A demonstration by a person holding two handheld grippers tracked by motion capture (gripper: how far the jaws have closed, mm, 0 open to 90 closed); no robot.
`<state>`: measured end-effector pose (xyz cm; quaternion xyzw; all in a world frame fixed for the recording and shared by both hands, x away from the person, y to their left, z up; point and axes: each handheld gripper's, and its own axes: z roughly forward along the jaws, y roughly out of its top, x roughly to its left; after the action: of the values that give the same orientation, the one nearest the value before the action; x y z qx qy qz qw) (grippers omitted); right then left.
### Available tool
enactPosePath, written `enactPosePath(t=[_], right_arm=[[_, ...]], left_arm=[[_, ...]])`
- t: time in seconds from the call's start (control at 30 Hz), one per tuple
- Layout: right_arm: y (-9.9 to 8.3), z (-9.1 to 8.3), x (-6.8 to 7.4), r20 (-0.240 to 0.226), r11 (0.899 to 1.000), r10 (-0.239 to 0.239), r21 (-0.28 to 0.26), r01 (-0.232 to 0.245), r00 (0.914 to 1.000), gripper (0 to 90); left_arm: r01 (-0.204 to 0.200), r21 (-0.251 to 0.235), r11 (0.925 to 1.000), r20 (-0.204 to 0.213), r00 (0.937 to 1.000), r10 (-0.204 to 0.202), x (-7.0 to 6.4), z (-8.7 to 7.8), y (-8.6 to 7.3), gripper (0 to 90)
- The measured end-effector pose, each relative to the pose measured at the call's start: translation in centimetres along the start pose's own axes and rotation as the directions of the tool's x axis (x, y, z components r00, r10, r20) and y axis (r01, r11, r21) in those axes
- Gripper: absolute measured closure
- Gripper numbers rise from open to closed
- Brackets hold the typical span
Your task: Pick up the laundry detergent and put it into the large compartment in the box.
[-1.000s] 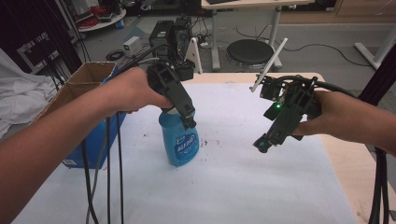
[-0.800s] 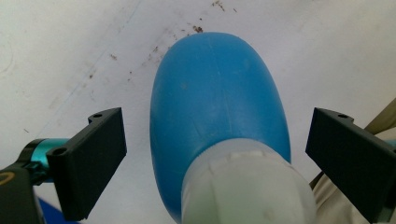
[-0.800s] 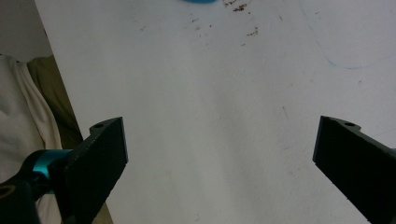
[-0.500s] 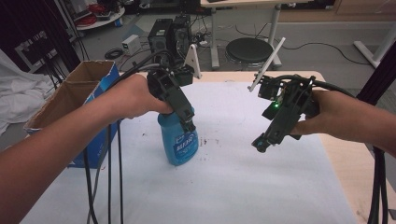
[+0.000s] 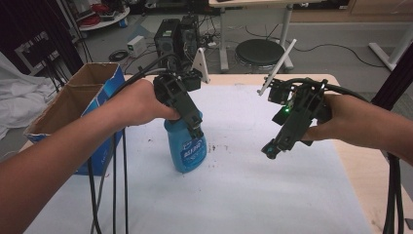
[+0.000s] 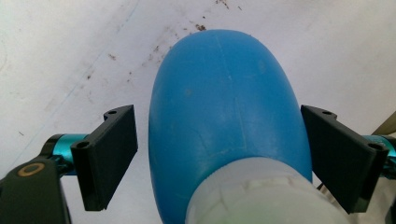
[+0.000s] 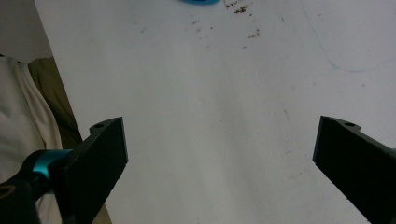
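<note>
While the blue bottle (image 6: 224,107) is straddled but not yet clamped by the left tool (image 6: 219,158), the right tool (image 7: 219,168) is held wide open and empty over the surface (image 5: 272,195).

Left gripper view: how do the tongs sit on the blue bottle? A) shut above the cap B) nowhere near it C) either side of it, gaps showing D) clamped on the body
C: the left tongs straddle the blue bottle, with white table visible between each jaw and its body.

Grey floor (image 5: 336,29) beyond the table, round black stool (image 5: 258,51), cables.
</note>
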<state>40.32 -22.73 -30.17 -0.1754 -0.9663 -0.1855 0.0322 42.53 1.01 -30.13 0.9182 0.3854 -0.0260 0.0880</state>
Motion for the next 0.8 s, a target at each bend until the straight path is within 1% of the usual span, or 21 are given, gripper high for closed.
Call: enactPosePath(t=[0.03, 0.2, 0.27, 0.33, 0.43, 0.5, 0.53, 0.6, 0.63, 0.7, 0.73, 0.8], right_arm=[[0.00, 0.00, 0.00, 0.000, 1.000, 0.000, 0.000, 0.000, 1.0000, 2.2], [0.00, -0.01, 0.01, 0.000, 1.000, -0.001, -0.002, 0.001, 1.0000, 2.2], [0.00, -0.01, 0.01, 0.000, 1.000, -0.003, -0.001, 0.003, 1.0000, 2.2], [0.01, 0.00, 0.02, 0.001, 1.000, -0.001, 0.000, 0.001, 1.0000, 2.2], [0.02, 0.00, 0.02, -0.001, 1.000, -0.001, -0.002, 0.001, 1.0000, 2.2], [0.03, 0.00, 0.02, 0.000, 1.000, 0.002, 0.000, -0.002, 1.0000, 2.2], [0.03, 0.01, 0.02, 0.001, 1.000, 0.002, 0.000, -0.002, 1.0000, 2.2], [0.03, 0.02, 0.02, -0.001, 1.000, 0.000, -0.002, 0.000, 1.0000, 2.1], [0.05, 0.05, -0.01, -0.002, 1.000, -0.003, -0.004, 0.003, 1.0000, 2.2], [0.06, 0.06, 0.00, -0.002, 1.000, -0.003, -0.004, 0.003, 1.0000, 2.2], [0.07, 0.07, 0.00, -0.002, 1.000, -0.003, -0.004, 0.003, 1.0000, 2.2], [0.07, 0.07, 0.00, -0.003, 1.000, -0.003, -0.004, 0.003, 1.0000, 2.2]], left_arm=[[0.001, -0.001, 1.0000, 0.000, 1.0000, -0.001, 0.00, -0.02, -0.01, 13.8], [-0.003, -0.003, 1.0000, 0.004, 1.0000, 0.003, 0.02, -0.07, -0.07, 19.6], [-0.001, -0.004, 1.0000, 0.003, 1.0000, 0.001, 0.02, -0.08, -0.06, 19.7], [0.002, 0.001, 1.0000, 0.010, 1.0000, -0.002, -0.01, -0.04, -0.07, 23.2], [0.002, -0.001, 1.0000, 0.011, 0.9999, -0.002, -0.02, -0.05, -0.08, 24.1], [-0.005, 0.000, 1.0000, 0.009, 0.9999, 0.005, 0.06, -0.15, -0.08, 27.4], [0.002, -0.008, 1.0000, 0.010, 0.9999, -0.002, 0.02, -0.16, -0.10, 27.4], [0.003, -0.010, 0.9999, 0.011, 0.9999, -0.003, 0.05, -0.21, -0.13, 28.6], [0.001, -0.012, 0.9999, 0.012, 0.9999, -0.001, 0.06, -0.22, -0.17, 31.8], [0.005, -0.012, 0.9999, 0.011, 0.9999, -0.005, 0.04, -0.23, -0.21, 31.8], [-0.001, -0.008, 1.0000, 0.009, 1.0000, 0.001, 0.08, -0.27, -0.21, 31.8], [0.011, -0.015, 0.9998, 0.007, 0.9999, -0.011, 0.02, -0.27, -0.23, 31.8]])
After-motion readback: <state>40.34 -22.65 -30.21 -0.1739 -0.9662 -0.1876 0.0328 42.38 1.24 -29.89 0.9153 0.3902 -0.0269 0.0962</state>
